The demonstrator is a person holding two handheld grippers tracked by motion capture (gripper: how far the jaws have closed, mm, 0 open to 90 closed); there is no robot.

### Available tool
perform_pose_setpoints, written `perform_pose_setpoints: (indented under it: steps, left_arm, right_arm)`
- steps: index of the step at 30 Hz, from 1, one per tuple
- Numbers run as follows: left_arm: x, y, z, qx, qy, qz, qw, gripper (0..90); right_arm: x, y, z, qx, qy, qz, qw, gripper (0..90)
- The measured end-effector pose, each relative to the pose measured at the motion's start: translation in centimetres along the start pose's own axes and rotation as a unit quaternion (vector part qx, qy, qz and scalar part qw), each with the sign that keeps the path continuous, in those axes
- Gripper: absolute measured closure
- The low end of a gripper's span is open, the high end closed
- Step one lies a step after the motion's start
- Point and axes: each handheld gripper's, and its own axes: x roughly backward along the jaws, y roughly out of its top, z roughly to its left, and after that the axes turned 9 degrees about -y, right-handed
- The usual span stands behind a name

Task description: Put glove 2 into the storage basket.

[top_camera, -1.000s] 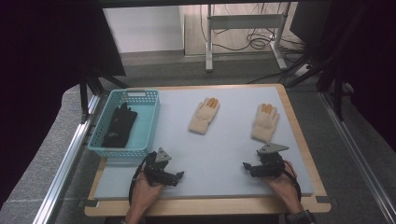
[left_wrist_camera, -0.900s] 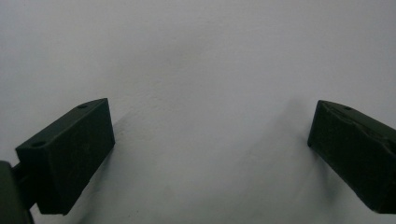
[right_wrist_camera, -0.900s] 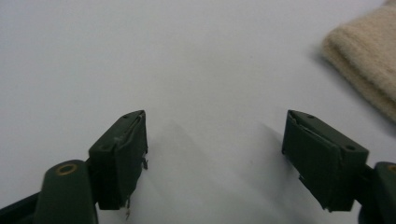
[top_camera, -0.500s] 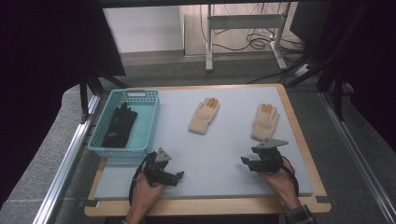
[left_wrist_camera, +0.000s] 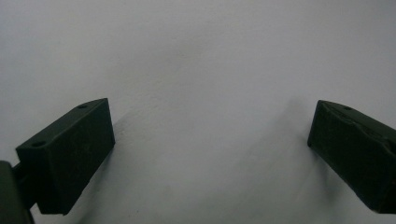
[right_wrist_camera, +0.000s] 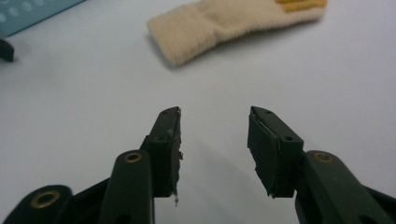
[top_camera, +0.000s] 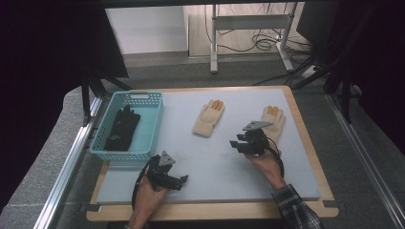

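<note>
The left gripper [top_camera: 180,180] lies low near the mat's [top_camera: 215,162] front edge, jaws spread wide, empty. The teal basket [top_camera: 148,128] holds a black glove [top_camera: 122,129]. The cream glove [top_camera: 208,118] lies mid-mat, orange fingertips pointing away. The right gripper [top_camera: 235,144], raised, faces it; its jaws have just been closing, nothing between them.

- I can read no writing, label, brand, number or sign anywhere in these views.
- My tongs' black jaws carry only plain screw holes and brass rivets, no marks.
- The gloves, the basket and the table top are bare of lettering too.
</note>
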Motion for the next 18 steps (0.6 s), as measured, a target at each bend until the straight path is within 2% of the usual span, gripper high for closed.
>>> perform_pose_setpoints:
  steps: [1, 3, 4, 5, 6, 7, 8, 10, 14, 15, 17, 18]
  left_arm:
    - [0.0, 0.0, 0.0, 0.000, 0.000, 0.000, 1.0000, 0.8]
    - [0.0, 0.0, 0.0, 0.000, 0.000, 0.000, 1.0000, 0.8]
    - [0.0, 0.0, 0.0, 0.000, 0.000, 0.000, 1.0000, 0.8]
    - [0.0, 0.0, 0.0, 0.001, 0.000, -0.001, 1.0000, 0.8]
    - [0.0, 0.0, 0.0, 0.001, 0.000, -0.001, 1.0000, 0.8]
    - [0.0, 0.0, 0.0, 0.000, 0.000, 0.000, 1.0000, 0.8]
    - [0.0, 0.0, 0.0, 0.000, 0.000, 0.000, 1.0000, 0.8]
    - [0.0, 0.0, 0.0, -0.001, 0.000, 0.001, 1.0000, 0.8]
    - [0.0, 0.0, 0.0, -0.001, 0.000, 0.001, 1.0000, 0.8]
    - [0.0, 0.0, 0.0, 0.000, 0.000, 0.001, 1.0000, 0.8]
    - [0.0, 0.0, 0.0, 0.001, -0.001, 0.000, 1.0000, 0.8]
    - [0.0, 0.0, 0.0, 0.001, -0.001, 0.000, 1.0000, 0.8]
  right_arm:
    - [0.0, 0.0, 0.0, 0.000, 0.000, 0.000, 1.0000, 53.1]
    - [-1.4, 1.5, 0.2, 0.008, -0.002, -0.003, 1.0000, 49.9]
    - [-1.4, 1.5, 0.2, 0.008, -0.002, -0.003, 1.0000, 49.9]
    - [-2.1, 2.4, 0.3, 0.013, -0.004, -0.006, 0.9999, 47.7]
    - [-2.1, 2.4, 0.3, 0.013, -0.004, -0.006, 0.9999, 47.7]
    - [-2.9, 3.4, 0.3, 0.017, -0.008, -0.010, 0.9998, 45.1]
    - [-2.9, 3.4, 0.3, 0.017, -0.008, -0.010, 0.9998, 45.1]
    - [-3.8, 4.5, 0.2, 0.017, -0.009, -0.012, 0.9997, 42.3]
    - [-5.1, 5.4, 0.2, 0.020, -0.012, -0.014, 0.9996, 38.7]
    - [-6.1, 6.0, 0.2, 0.022, -0.014, -0.013, 0.9996, 36.4]
    - [-7.0, 6.3, 0.3, 0.023, -0.015, -0.010, 0.9996, 33.5]
    - [-7.0, 6.3, 0.3, 0.023, -0.015, -0.010, 0.9996, 33.5]
